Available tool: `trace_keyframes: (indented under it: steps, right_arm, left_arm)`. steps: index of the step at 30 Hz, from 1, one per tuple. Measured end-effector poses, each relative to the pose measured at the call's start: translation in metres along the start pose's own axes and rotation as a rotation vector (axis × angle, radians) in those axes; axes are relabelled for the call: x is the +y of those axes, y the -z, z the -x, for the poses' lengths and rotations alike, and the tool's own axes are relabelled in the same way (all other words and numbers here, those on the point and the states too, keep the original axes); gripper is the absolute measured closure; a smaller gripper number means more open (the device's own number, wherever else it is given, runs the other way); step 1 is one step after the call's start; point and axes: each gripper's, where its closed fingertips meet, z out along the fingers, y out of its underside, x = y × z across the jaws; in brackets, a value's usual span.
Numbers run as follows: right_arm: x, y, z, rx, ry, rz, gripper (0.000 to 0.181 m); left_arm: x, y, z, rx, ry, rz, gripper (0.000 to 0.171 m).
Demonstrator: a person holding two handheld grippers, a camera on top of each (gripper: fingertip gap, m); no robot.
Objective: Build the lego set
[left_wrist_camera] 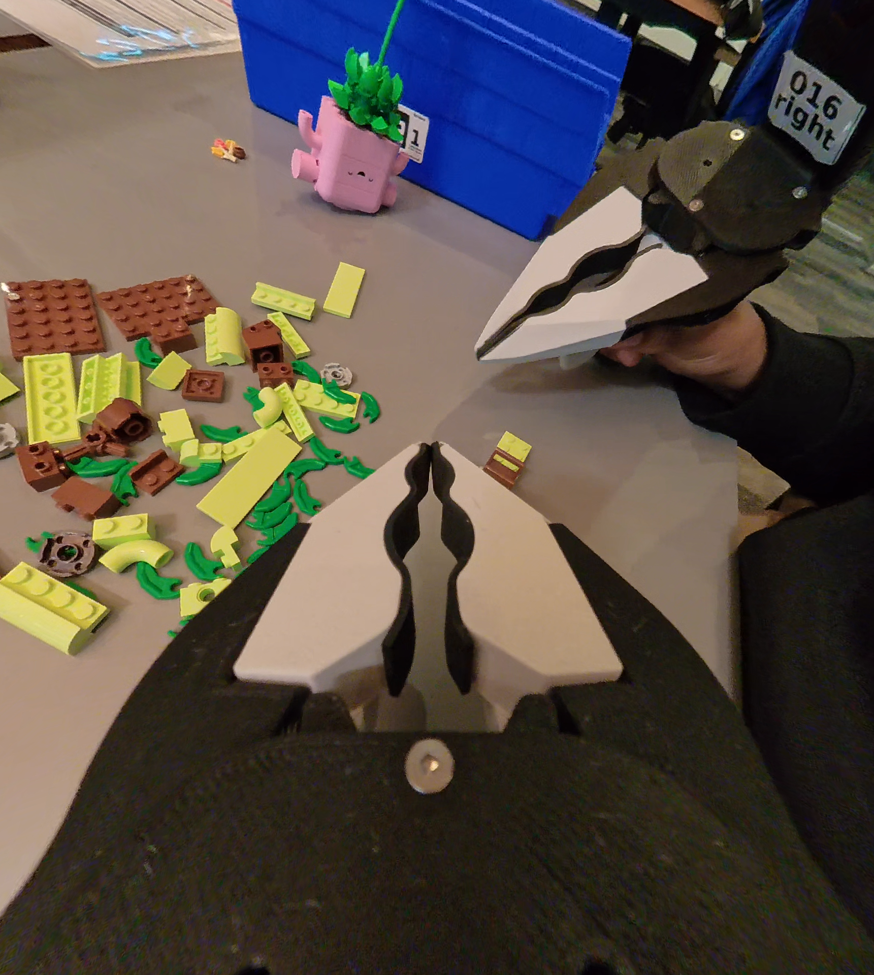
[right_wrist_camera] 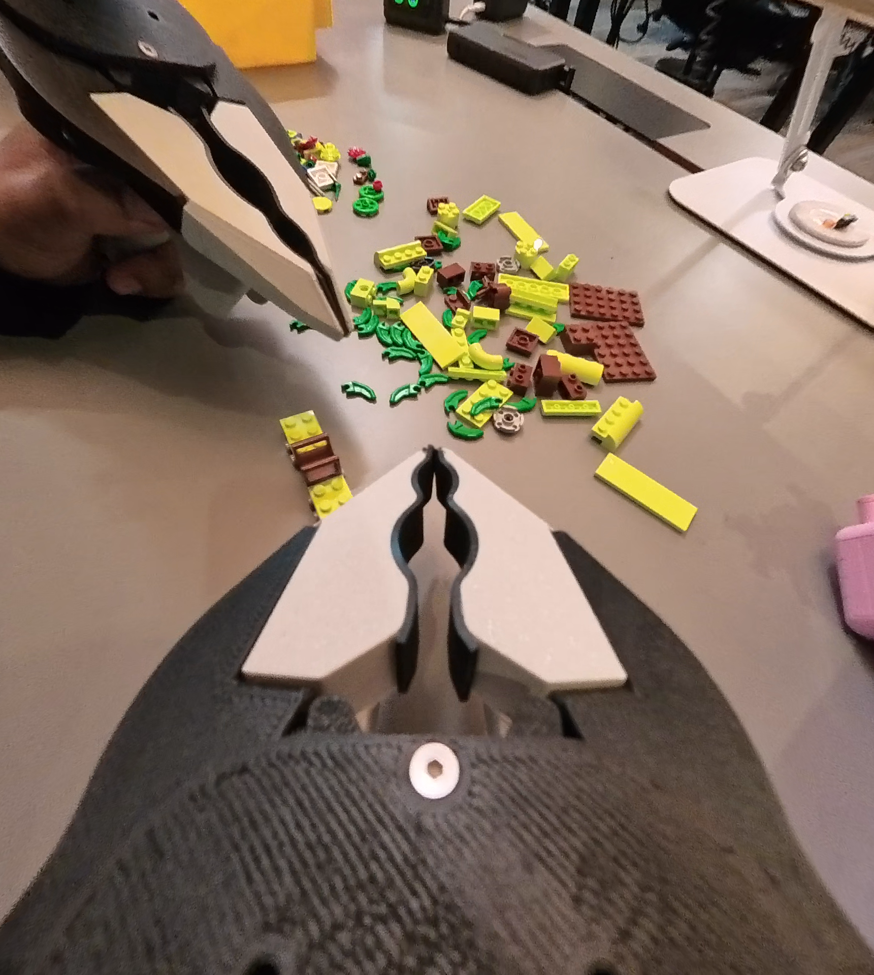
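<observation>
The left tool was pressed together at its tips and held nothing, hovering over bare table. The right tool was likewise closed and empty (its tips met, though the wavy gap behind them stayed hollow). Between the two lay one small assembly, lime plates with two brown pieces across them, just left of the right tool's tips and touching neither tool.

The loose pile sat beyond it: two large brown plates, side by side at the far edge of the pile, three grey round pieces, many lime bricks and green leaves too jumbled to count. One pink pot stood apart by a blue bin. Open table stretched around the assembly towards the near edge.
</observation>
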Motion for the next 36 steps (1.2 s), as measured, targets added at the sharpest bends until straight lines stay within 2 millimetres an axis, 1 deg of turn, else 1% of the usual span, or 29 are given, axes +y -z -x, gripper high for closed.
trace_keyframes:
  steps: [6, 8, 11, 14, 18, 22, 26, 31, 32, 34, 35, 36]
  right_arm:
    - [-0.002, 0.002, 0.0, 0.03, 0.03, -0.018, 0.181]
    - [-0.001, 0.001, -0.002, 0.028, 0.017, -0.009, 0.181]
    - [0.0, 0.0, -0.005, 0.025, -0.019, 0.001, 0.18]
    - [-0.005, 0.004, -0.01, 0.071, -0.015, -0.038, 0.179]
    - [-0.01, 0.01, -0.014, 0.124, 0.005, -0.081, 0.179]
    - [-0.011, 0.011, -0.015, 0.132, 0.005, -0.092, 0.177]
    - [-0.014, 0.014, -0.014, 0.143, 0.019, -0.113, 0.178]
    - [-0.013, 0.014, -0.016, 0.151, 0.014, -0.11, 0.175]
    - [-0.014, 0.015, -0.018, 0.164, 0.008, -0.114, 0.176]
    - [-0.016, 0.016, -0.028, 0.21, -0.023, -0.125, 0.176]
    - [-0.019, 0.017, -0.034, 0.232, -0.043, -0.142, 0.174]
    - [-0.026, 0.018, -0.041, 0.253, -0.064, -0.156, 0.17]
  left_arm:
    - [-0.002, 0.002, -0.001, 0.013, 0.001, -0.017, 0.171]
    - [-0.001, 0.001, 0.0, 0.005, 0.001, -0.01, 0.171]
    - [-0.002, 0.002, 0.003, -0.018, 0.003, -0.02, 0.162]
    - [-0.004, 0.003, 0.007, -0.052, 0.011, -0.033, 0.155]
    - [-0.002, 0.002, 0.009, -0.06, 0.014, -0.018, 0.15]
    - [-0.001, 0.001, 0.012, -0.086, 0.018, -0.013, 0.146]
    - [0.0, 0.001, 0.019, -0.142, 0.02, -0.008, 0.136]
    - [0.001, 0.001, 0.023, -0.179, 0.015, 0.001, 0.134]
    - [0.0, 0.002, 0.026, -0.202, 0.02, -0.004, 0.132]
    - [-0.006, 0.006, 0.038, -0.279, 0.057, -0.017, 0.126]
    - [-0.013, 0.008, 0.043, -0.3, 0.073, -0.015, 0.125]
    - [-0.025, 0.009, 0.049, -0.318, 0.082, -0.026, 0.122]
